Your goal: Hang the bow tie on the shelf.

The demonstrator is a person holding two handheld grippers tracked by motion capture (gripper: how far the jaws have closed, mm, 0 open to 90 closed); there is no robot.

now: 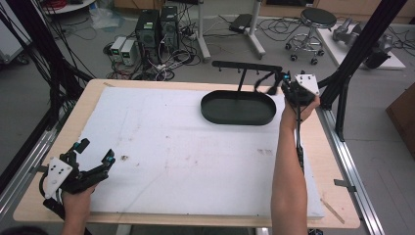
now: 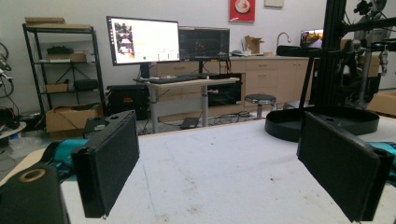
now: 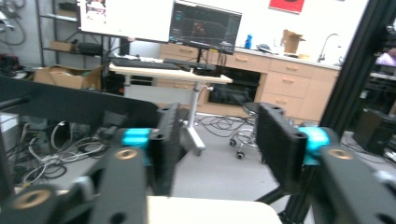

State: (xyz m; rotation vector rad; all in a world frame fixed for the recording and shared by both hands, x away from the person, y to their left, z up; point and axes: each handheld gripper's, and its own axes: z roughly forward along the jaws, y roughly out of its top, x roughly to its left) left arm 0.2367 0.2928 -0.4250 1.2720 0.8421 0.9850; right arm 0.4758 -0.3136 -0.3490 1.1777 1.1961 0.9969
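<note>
Jaws of the right gripper [image 1: 277, 81] stand apart, holding nothing, just beside the far right end of the black oval tray [image 1: 238, 108]; tray's long axis runs left-right; left gripper [image 1: 95, 156], jaws wide and empty, sits well apart at the near left corner; right hand is nearer.

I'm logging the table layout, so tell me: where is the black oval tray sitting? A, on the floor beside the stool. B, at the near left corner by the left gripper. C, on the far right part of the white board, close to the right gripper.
C: the high view shows the black oval tray on the white board's far right part, beside the right gripper.
</note>
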